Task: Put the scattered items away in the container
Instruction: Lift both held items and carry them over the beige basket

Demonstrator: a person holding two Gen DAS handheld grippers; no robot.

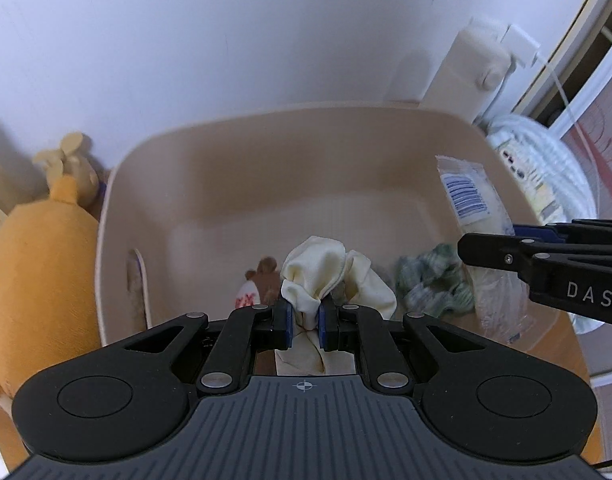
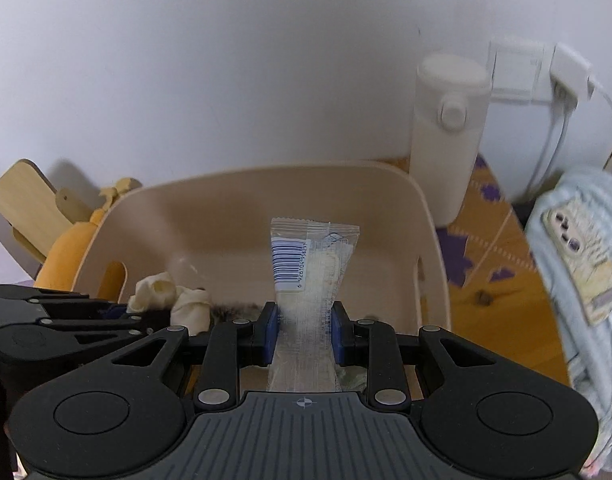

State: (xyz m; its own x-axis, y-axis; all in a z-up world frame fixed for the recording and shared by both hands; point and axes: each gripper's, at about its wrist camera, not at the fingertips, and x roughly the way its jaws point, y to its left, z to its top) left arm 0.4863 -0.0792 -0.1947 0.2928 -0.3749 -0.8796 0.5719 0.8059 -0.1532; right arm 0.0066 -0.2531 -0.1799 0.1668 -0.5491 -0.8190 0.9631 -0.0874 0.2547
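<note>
Above bin [image 1: 153,168] rim: cloth [image 1: 326,268], packet [image 2: 306,276].

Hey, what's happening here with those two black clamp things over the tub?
A person is tidying loose items into a beige tub, using a handheld gripper in each hand. The left gripper is pinching a cream cloth, and the right gripper is clamped on a clear plastic packet with a barcode. Both are held over the tub. A green scrunchie already lies inside.
</note>
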